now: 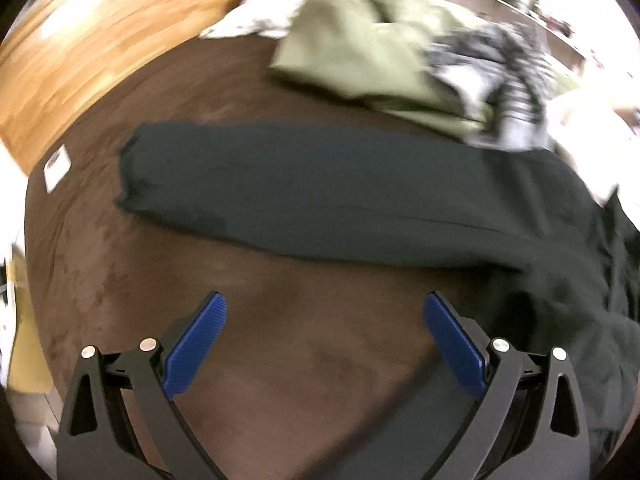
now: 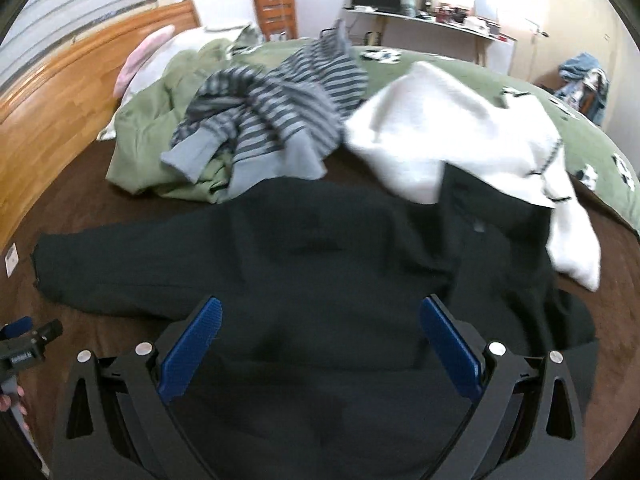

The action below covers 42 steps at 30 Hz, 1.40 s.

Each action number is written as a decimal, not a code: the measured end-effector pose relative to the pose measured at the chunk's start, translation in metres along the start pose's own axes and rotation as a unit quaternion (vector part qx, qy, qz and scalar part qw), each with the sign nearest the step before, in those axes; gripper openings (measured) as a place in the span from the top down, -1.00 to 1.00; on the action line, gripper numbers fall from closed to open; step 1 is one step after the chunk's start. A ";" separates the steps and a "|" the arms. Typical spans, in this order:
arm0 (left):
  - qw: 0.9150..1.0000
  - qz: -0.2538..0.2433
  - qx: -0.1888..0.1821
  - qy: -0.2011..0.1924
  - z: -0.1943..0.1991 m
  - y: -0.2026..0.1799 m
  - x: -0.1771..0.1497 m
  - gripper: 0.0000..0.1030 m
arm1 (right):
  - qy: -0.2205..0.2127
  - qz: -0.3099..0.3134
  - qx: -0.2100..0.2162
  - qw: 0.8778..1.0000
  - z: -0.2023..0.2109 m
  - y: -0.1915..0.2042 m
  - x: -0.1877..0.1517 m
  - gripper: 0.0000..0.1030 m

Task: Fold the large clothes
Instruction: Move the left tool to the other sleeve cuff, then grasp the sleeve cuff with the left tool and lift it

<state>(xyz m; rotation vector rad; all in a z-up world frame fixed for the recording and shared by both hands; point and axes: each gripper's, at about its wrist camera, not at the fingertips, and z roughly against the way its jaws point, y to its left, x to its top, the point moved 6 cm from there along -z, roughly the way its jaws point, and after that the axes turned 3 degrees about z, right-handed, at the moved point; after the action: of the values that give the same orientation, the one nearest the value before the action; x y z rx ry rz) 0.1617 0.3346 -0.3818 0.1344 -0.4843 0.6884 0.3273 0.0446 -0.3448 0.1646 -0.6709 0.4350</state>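
A large black long-sleeved garment (image 2: 320,264) lies spread on the brown bed cover (image 2: 80,208). Its left sleeve (image 1: 280,196) stretches out flat across the left wrist view, cuff toward the left. My left gripper (image 1: 324,308) is open and empty, above bare brown cover just short of the sleeve. My right gripper (image 2: 320,312) is open and empty, over the garment's body. The left gripper also shows in the right wrist view (image 2: 28,340) at the lower left edge.
A green garment (image 2: 160,128), a grey striped top (image 2: 272,112) and a white garment (image 2: 460,132) are piled behind the black one. A wooden bed frame (image 2: 52,108) runs along the left. A small white tag (image 1: 58,168) lies on the cover. A desk (image 2: 424,24) stands by the far wall.
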 end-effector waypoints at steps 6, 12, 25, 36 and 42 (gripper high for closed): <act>0.996 0.090 -0.009 -0.018 -0.041 0.091 0.018 -0.88 | 0.012 0.021 0.007 1.000 -0.048 0.047 -0.005 -0.90; 0.985 0.169 -0.026 -0.034 -0.076 0.159 0.031 -0.87 | 0.029 0.025 0.005 0.999 -0.084 0.071 -0.009 -0.90; 0.970 0.214 -0.096 -0.057 -0.116 0.175 0.072 -0.57 | 0.030 0.034 -0.005 0.999 -0.109 0.078 0.000 -0.90; 0.981 0.165 -0.083 -0.062 -0.125 0.160 0.093 0.69 | 0.069 0.018 -0.010 0.997 -0.148 0.080 -0.004 -0.90; 0.978 0.176 -0.083 -0.073 -0.124 0.158 0.096 0.74 | 0.076 0.011 -0.015 0.997 -0.164 0.078 -0.012 -0.91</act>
<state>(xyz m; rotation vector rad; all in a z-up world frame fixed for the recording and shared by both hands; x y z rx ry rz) 0.1723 0.5458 -0.4513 -0.0605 -0.7130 0.9850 0.3775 0.1573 -0.4783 0.0938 -0.5300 0.4531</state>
